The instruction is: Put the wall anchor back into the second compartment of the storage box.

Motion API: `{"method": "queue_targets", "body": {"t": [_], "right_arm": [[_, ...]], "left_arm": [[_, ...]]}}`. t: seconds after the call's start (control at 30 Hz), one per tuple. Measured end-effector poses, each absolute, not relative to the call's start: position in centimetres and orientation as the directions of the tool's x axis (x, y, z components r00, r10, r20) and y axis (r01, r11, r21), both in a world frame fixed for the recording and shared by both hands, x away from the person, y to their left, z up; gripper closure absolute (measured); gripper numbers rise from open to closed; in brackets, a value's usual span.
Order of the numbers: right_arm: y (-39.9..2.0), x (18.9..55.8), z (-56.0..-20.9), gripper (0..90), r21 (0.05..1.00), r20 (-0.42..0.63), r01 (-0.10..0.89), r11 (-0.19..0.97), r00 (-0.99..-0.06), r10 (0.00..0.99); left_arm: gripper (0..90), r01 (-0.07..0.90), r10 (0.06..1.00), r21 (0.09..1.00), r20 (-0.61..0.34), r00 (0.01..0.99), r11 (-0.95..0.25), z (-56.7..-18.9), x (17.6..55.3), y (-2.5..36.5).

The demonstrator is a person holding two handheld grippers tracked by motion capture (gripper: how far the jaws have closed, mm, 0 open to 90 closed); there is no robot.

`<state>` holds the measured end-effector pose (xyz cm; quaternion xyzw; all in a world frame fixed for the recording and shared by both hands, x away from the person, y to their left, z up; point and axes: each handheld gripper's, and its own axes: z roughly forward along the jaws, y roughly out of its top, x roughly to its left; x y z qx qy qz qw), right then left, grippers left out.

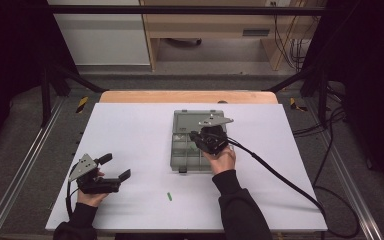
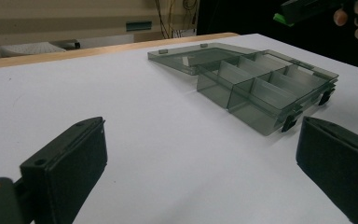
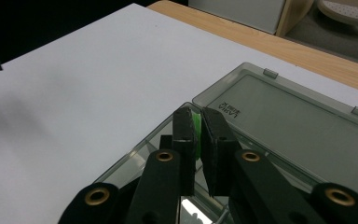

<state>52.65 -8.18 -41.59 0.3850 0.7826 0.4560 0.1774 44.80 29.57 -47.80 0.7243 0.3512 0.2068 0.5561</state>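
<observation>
over one open organizer box [image 1: 187,145], right claw [image 3: 196,133] pinches one green piece [image 3: 196,125]; left claw [image 1: 116,168] gapes empty.

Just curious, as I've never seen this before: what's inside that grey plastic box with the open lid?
The compartment box has clear dividers, and the sections seen from the left gripper view look empty. The right gripper, its jaws shut on a small green piece, covers some sections in the high view.

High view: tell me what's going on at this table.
A person is sorting small green pieces into an open compartment box. The right gripper, shut on a green piece, is over the box. The left gripper rests open on the white table, holding nothing. Another green piece lies on the table near the front edge.
</observation>
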Motion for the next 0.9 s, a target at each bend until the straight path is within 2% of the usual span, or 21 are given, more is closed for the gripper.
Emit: {"method": "queue_targets", "body": {"t": [0.37, 0.9], "right_arm": [[-8.1, 55.3, -43.7, 84.8, 0.808, 0.075, 0.504, 0.305, -0.601, 0.795], [-7.5, 56.6, -46.5, 84.4, 0.728, 0.078, 0.581, 0.365, -0.598, 0.797]], "left_arm": [[1.3, 0.279, 0.738, 0.951, -0.092, 0.668, -0.135, -47.8, 44.8, 29.6], [1.3, 0.278, 0.738, 0.95, -0.088, 0.67, -0.139, -47.8, 44.8, 29.5]]}}
